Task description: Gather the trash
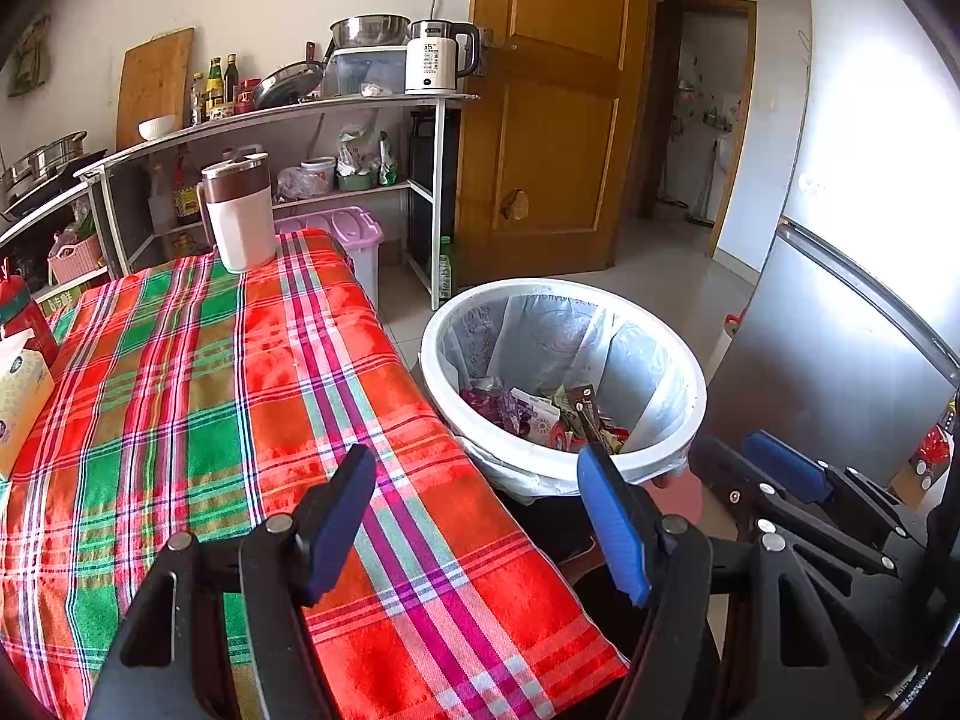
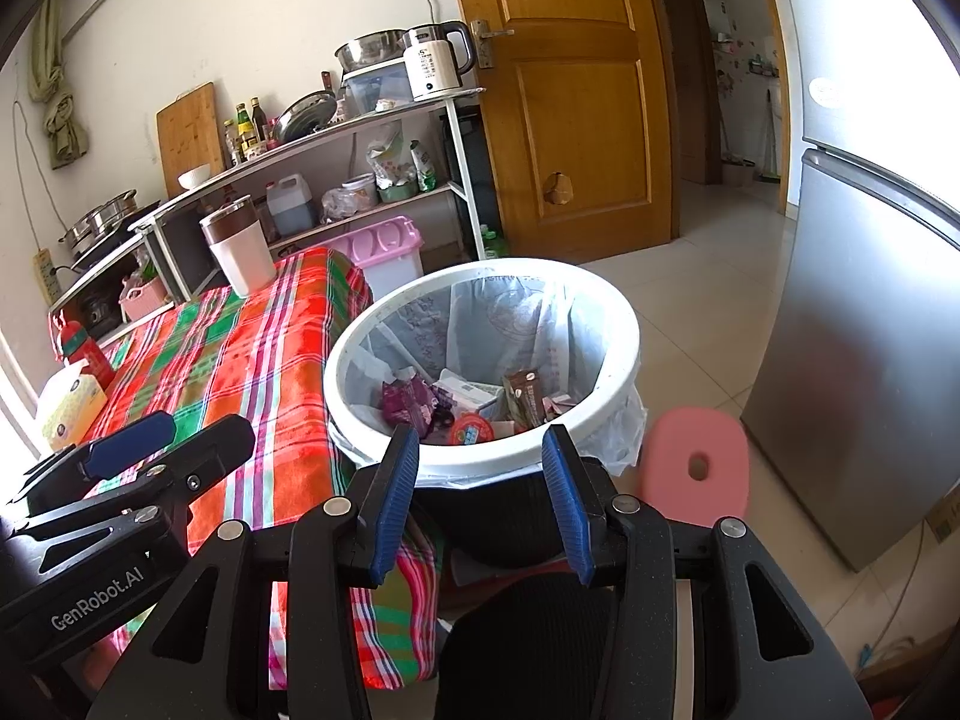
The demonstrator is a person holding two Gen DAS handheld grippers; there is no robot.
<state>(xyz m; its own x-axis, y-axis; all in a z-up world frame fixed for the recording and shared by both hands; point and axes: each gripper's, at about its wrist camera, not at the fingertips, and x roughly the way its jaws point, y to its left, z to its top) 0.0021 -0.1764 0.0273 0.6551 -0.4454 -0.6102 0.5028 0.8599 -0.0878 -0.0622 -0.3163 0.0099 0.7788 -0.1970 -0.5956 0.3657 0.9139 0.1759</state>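
A white trash bin [image 1: 432, 354] lined with a clear bag stands on the floor beside the table; it also shows in the right wrist view [image 2: 360, 324]. Several wrappers and cartons [image 2: 468, 408] lie inside it. My left gripper [image 1: 477, 468] is open and empty, held over the table's right edge near the bin's near rim. My right gripper [image 2: 480, 450] is open and empty, just in front of the bin's near rim. Each gripper shows in the other's view: the right one in the left wrist view [image 1: 786, 468], the left one in the right wrist view [image 2: 132, 438].
The table wears a red and green plaid cloth [image 1: 210, 360]. A white and brown mug [image 1: 237, 216] stands at its far edge, a tissue box [image 1: 18, 396] and a red bottle [image 1: 21, 312] at the left. A fridge [image 2: 870, 330], a pink stool [image 2: 696, 462], a shelf rack [image 1: 288, 120] and a wooden door [image 1: 552, 108] surround the bin.
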